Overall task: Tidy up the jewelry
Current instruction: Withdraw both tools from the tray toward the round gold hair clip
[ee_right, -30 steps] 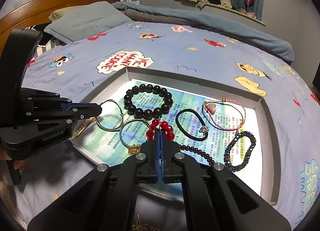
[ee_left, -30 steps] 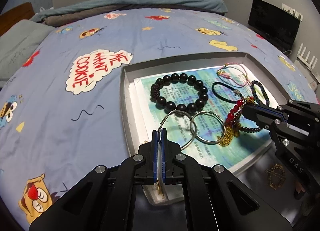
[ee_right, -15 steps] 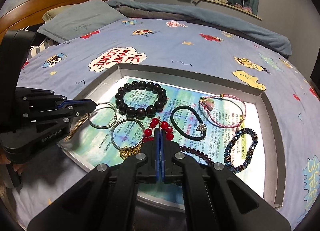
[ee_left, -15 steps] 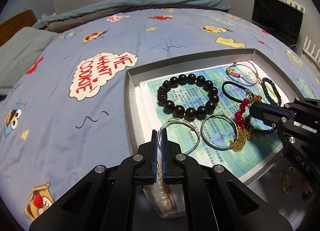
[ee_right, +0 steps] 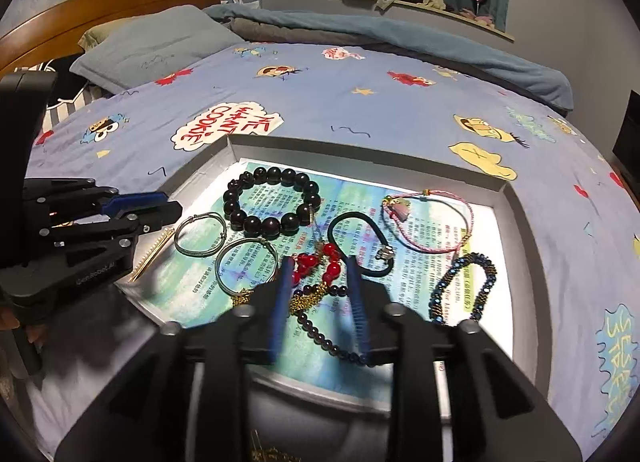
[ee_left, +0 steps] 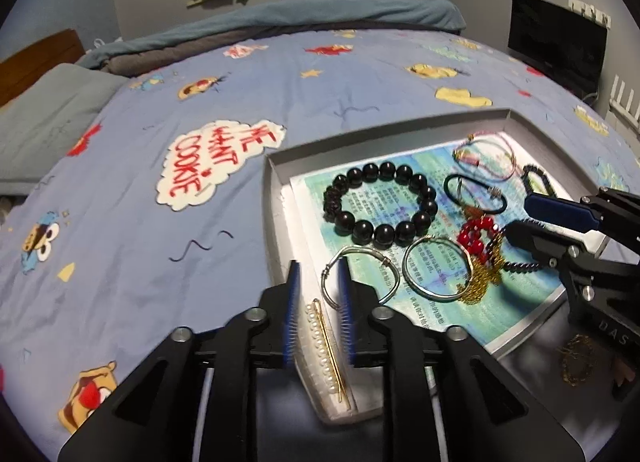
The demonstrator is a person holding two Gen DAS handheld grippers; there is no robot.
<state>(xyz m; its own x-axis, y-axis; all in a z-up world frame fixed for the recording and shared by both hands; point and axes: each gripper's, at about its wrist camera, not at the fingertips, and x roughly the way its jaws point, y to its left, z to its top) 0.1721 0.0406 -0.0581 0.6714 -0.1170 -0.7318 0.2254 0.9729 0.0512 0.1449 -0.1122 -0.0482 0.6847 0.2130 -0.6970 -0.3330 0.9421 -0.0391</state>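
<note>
Both tools now parted wide, left tool over pearl hairpin, right tool over red beads

- Left wrist view sits low and close at the tray's near left corner, facing across the bed.
- Right wrist view hovers close over the tray's near right edge.
- Both share the tray and bed.

left claw: black, blue pads, silver screws | right claw: same
</note>
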